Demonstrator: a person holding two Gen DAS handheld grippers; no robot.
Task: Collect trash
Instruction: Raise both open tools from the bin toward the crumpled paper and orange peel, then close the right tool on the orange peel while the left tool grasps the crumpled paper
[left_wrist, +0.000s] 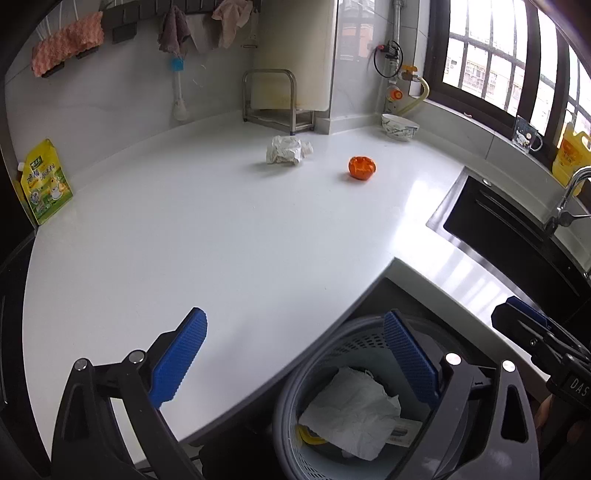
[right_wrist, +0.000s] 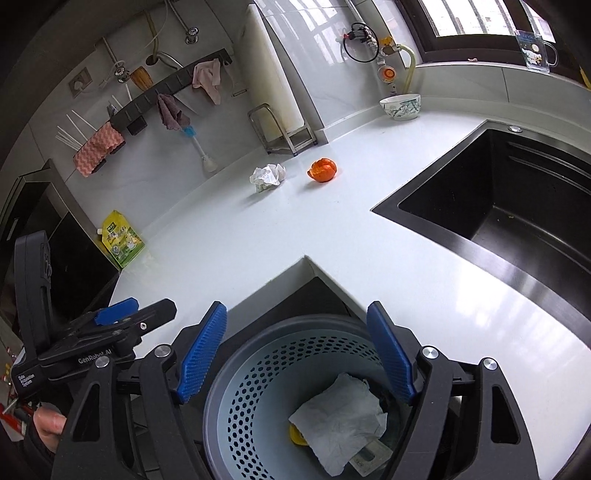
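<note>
White countertop (left_wrist: 221, 240); perforated bin (right_wrist: 251, 398) below its inner corner, holding a paper sheet (right_wrist: 340, 417). My left gripper (left_wrist: 295, 358) and right gripper (right_wrist: 295, 350) hang released above. Crumpled paper (left_wrist: 287, 149) and orange peel (left_wrist: 362, 168) lie near the back wall.

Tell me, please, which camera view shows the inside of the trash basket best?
The right wrist view: the trash basket sits centred, its perforated wall and crumpled paper exposed. In the left wrist view a finger of the left hand-held gripper partly covers it.
</note>
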